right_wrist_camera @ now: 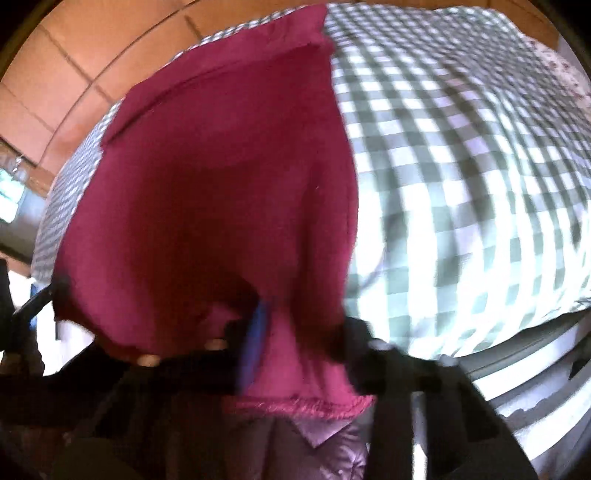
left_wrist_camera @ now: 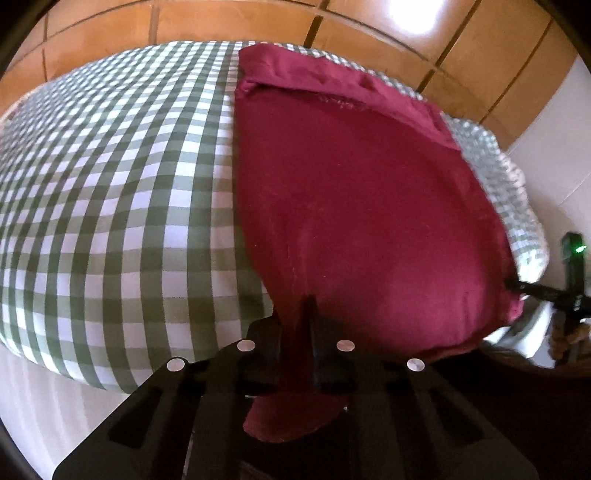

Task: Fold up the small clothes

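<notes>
Left wrist view: cloth and bedding seen past the black fingers.
Garment: a dark red garment (left_wrist_camera: 354, 206) lies spread on the green-and-white checked cover (left_wrist_camera: 110, 206), its far end folded into a band.
Left gripper (left_wrist_camera: 295, 317): jaws together, pinching the garment's near edge; a flap of red hangs below the fingers.
Right gripper (left_wrist_camera: 517, 286): at the right edge of the frame, its tip at the garment's other near corner, with a green light on its body.
Background: orange panelled wall (left_wrist_camera: 258, 18) behind the bed.

Right wrist view: blurred.
Garment (right_wrist_camera: 221, 184): on the left half of the checked cover (right_wrist_camera: 461, 166).
Right gripper (right_wrist_camera: 280, 325): jaws closed on the near hem, which drapes down between the fingers.
Left gripper (right_wrist_camera: 55, 291): at the far left, at the garment's other corner; grip not readable here.
</notes>
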Demonstrator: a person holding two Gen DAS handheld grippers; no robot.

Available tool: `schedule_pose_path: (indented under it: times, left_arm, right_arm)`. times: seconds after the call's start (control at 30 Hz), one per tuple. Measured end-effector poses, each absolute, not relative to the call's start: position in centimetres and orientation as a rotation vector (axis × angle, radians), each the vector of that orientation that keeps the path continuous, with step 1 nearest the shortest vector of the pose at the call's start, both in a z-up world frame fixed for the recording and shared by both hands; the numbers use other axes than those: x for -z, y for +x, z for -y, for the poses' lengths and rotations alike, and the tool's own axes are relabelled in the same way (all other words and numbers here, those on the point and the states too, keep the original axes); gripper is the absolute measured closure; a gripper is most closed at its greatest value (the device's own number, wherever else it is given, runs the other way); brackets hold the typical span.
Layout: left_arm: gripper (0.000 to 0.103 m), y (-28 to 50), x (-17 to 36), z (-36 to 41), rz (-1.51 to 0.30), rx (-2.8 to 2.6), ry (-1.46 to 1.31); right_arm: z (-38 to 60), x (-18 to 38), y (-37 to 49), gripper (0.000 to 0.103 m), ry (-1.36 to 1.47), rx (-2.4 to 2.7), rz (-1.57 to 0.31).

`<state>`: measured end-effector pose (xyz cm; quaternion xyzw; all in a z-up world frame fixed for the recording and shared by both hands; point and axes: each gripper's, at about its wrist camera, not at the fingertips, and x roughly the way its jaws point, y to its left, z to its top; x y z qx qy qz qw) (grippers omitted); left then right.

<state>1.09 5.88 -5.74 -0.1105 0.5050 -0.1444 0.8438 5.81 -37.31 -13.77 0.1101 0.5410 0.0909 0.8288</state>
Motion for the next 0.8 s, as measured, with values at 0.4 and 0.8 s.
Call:
schedule_pose_path:
  times: [0.4, 0.8]
  left_arm:
    - [0.098, 7.9, 2.1, -9.5, -0.958, 0.415, -0.605]
    - [0.026, 18.2, 2.4, -13.4, -0.911, 0.135, -0.707]
  right_arm:
    - [39.2, 7.3, 13.5, 0.093, 0.536, -0.301, -0.901]
    - [41.3, 6.9, 21.5, 0.018, 0.637, -0.168, -0.832]
